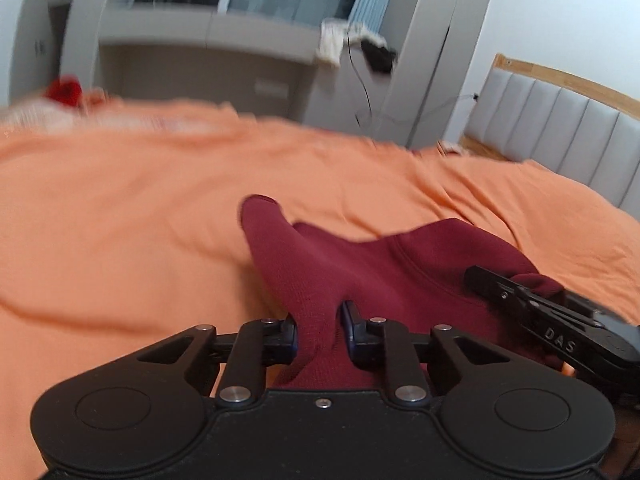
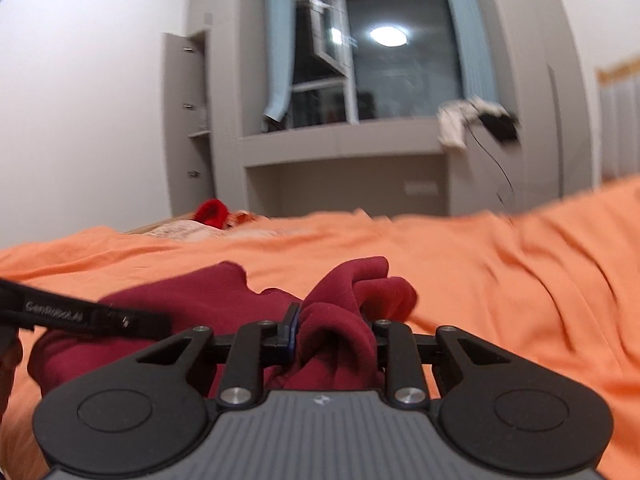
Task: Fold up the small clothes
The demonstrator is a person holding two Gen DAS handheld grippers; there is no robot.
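A: On the orange bedsheet (image 1: pixel 160 208), the maroon garment (image 1: pixel 360 264) hangs bunched; left gripper (image 1: pixel 318 328) and right gripper (image 2: pixel 334 334) each pinch a fold.

B: Spread them apart evenly, I'd judge, keeping both clamps firm.

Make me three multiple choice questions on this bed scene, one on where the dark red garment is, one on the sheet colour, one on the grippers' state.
1. Where is the dark red garment?
A. on the windowsill
B. on the bed, partly lifted
C. on the floor

2. What colour is the bed sheet?
A. orange
B. white
C. blue

3. What are the left gripper and right gripper doing?
A. both open, empty
B. only the left grips
C. both pinch the garment

Answers: B, it rises from the sheet; A, orange throughout; C, cloth bunches between both pairs of fingers.
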